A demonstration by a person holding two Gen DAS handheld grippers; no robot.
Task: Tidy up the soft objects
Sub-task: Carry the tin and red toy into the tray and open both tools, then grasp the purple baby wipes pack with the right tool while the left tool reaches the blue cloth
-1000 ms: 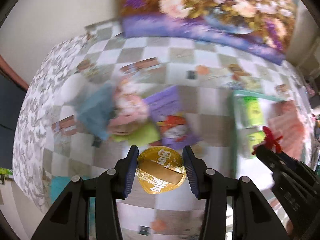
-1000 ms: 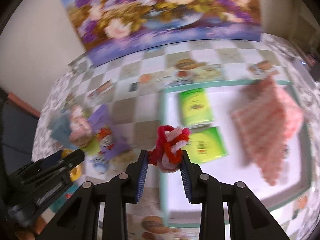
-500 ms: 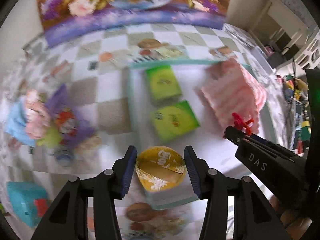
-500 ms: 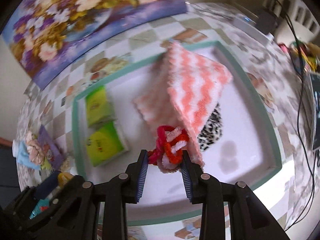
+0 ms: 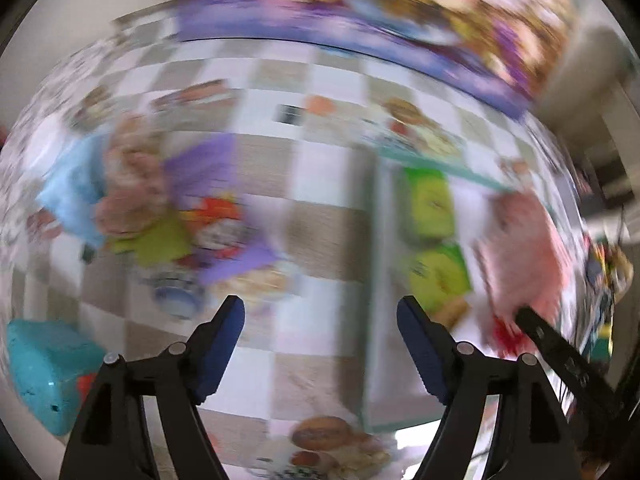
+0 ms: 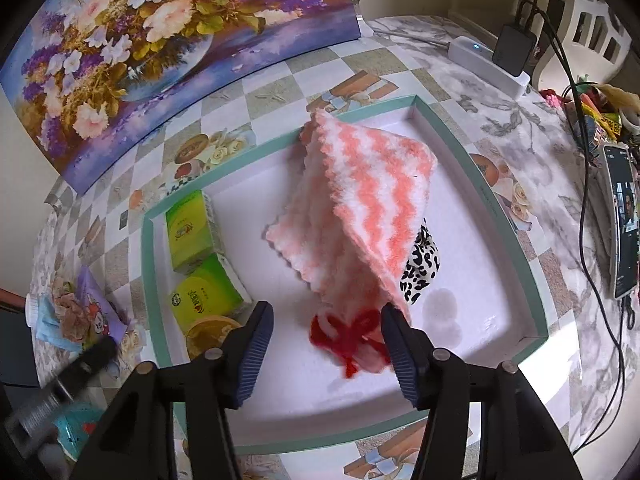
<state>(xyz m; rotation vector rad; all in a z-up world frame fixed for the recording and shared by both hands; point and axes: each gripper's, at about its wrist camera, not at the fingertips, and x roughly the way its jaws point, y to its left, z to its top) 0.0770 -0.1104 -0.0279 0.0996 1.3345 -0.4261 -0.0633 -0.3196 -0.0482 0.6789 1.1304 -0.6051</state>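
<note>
Right gripper: jaws have just been opening and stand released, with the red-and-white yarn knot blurred between them, touching the right-hand pad and apart from the other, over the white floor of the teal-rimmed tray. Left gripper: jaws likewise just opened, nothing between them (view badly blurred). Further in the tray: gold-foil round, two green tissue packs, pink-striped towel.

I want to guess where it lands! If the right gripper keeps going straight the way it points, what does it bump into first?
Probably the red and white fuzzy knot lying between the open right gripper jaws, then the white tray floor.
</note>
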